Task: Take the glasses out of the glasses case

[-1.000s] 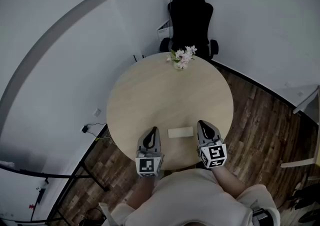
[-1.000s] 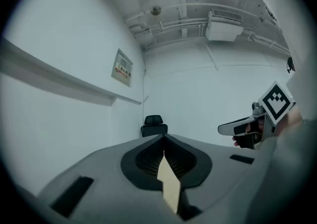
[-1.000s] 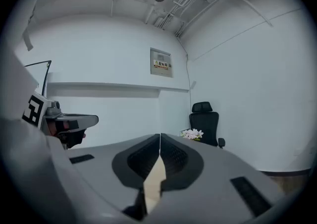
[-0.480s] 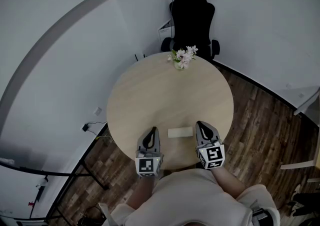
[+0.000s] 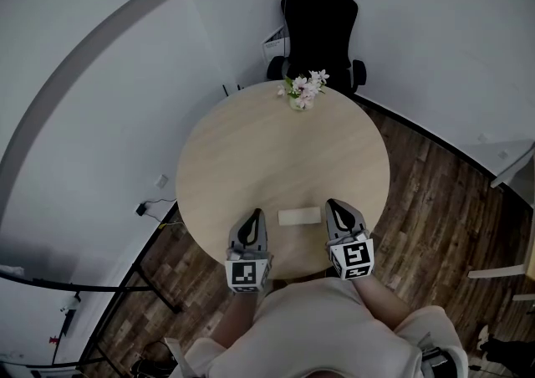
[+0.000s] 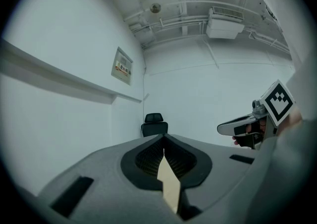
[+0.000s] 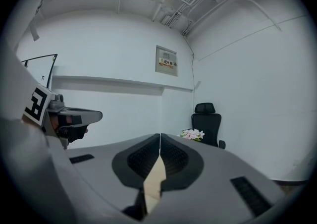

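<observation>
My left gripper (image 5: 254,217) has its jaws clenched tip to tip on nothing, and the right gripper (image 5: 335,206) is pinched together the same way, also empty. Both point toward 12 o'clock over the near edge of the round table (image 5: 276,142). Between them, touching neither, lies the glasses case (image 5: 299,217), a pale bar that looks closed, its long axis running 9 to 3 o'clock (its contents are hidden from me). Only the head view shows it; neither gripper view does. The right gripper view catches the flowers (image 7: 192,133) and the black chair (image 7: 206,119) at the table's 12 o'clock; the left gripper view shows the chair but not the flowers.
</observation>
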The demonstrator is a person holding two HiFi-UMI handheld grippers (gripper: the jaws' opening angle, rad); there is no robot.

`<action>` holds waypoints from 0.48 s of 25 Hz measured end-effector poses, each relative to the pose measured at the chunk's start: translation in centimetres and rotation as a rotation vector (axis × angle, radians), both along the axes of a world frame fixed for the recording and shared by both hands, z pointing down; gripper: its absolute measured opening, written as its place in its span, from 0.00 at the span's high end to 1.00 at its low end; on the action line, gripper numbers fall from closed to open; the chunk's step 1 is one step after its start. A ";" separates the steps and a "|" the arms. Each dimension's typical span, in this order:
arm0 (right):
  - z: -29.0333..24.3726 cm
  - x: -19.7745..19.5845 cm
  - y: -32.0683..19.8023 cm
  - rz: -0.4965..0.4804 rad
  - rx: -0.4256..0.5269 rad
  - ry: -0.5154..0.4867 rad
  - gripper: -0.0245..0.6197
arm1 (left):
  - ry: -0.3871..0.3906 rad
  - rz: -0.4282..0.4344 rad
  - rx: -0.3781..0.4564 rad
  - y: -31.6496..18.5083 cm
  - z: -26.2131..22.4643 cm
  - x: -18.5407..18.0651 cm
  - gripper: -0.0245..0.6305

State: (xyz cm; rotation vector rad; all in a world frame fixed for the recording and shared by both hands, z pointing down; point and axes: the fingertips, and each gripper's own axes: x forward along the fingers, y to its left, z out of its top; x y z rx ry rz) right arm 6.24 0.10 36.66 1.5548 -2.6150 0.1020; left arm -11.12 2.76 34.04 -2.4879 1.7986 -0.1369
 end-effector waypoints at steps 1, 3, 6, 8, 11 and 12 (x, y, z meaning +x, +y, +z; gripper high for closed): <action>0.0 0.0 -0.1 0.001 -0.004 0.001 0.94 | 0.000 0.003 -0.003 -0.1 0.0 0.1 0.95; 0.2 0.2 -0.3 0.004 -0.015 0.003 0.94 | 0.000 0.005 -0.013 -0.3 0.4 0.2 0.95; 0.9 0.3 -0.5 0.008 -0.030 0.017 0.94 | -0.022 0.013 -0.024 -0.4 1.0 0.5 0.95; 1.2 0.2 -0.6 0.006 -0.037 0.029 0.94 | -0.048 0.026 -0.032 -0.5 1.5 0.8 0.95; 1.9 0.0 -0.6 -0.004 -0.053 0.042 0.94 | -0.056 0.032 -0.048 -0.4 2.5 1.1 0.95; 2.2 0.0 -0.5 -0.006 -0.060 0.044 0.94 | -0.055 0.036 -0.052 -0.4 2.7 1.2 0.95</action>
